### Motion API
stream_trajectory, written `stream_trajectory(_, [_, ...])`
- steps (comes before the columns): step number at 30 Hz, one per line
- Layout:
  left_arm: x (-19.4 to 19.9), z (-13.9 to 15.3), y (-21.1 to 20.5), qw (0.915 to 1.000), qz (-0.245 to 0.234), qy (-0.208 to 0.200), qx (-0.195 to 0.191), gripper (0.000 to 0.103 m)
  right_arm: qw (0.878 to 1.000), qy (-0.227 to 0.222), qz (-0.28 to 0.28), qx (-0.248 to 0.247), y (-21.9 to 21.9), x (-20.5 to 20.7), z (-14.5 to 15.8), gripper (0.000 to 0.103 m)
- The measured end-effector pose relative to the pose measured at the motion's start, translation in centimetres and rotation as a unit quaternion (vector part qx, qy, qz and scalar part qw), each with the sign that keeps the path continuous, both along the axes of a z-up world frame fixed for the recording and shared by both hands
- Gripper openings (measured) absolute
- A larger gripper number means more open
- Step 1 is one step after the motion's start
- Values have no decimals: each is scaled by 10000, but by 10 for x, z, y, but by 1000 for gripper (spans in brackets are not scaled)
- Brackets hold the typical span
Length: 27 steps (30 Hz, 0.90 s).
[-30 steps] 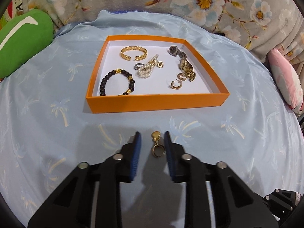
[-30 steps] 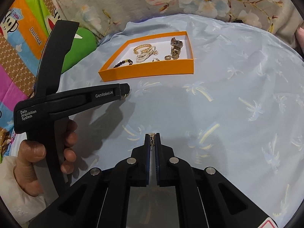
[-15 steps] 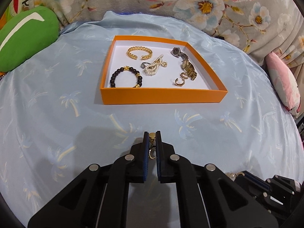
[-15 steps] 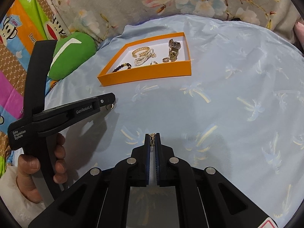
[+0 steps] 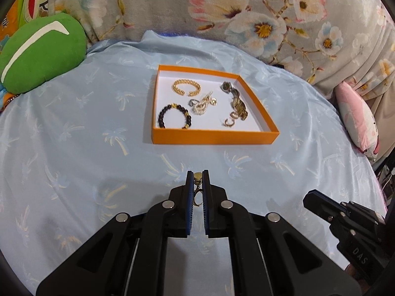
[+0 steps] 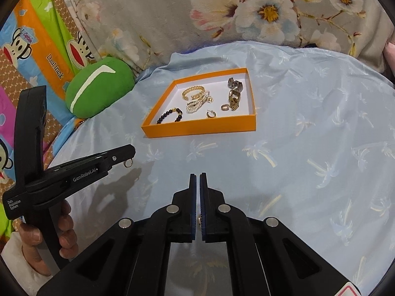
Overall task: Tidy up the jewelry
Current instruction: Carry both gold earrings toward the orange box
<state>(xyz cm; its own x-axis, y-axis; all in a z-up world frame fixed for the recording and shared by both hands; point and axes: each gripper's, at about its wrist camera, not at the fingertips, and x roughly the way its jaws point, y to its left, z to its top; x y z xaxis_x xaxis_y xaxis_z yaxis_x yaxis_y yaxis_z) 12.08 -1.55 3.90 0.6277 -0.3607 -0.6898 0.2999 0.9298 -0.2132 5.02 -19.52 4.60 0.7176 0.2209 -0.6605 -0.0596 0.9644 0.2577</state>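
Earring (image 5: 197,192) | light, dangly, slips easily | my left gripper (image 5: 197,176) pinches its charm | right gripper (image 6: 197,180) pressed together | tray (image 5: 214,138) ahead

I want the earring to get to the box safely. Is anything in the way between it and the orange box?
Nothing visible is. The left gripper holds the earring above bare blue cloth, and only that cloth lies between it and the box. The box's low front wall faces it, so the earring must go over that.
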Motion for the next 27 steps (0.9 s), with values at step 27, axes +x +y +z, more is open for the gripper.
stream_trajectory(27, [-7, -6, -4, 9998, -143, 120, 17, 6, 9976, 534, 280, -346, 16, -4, -37, 5])
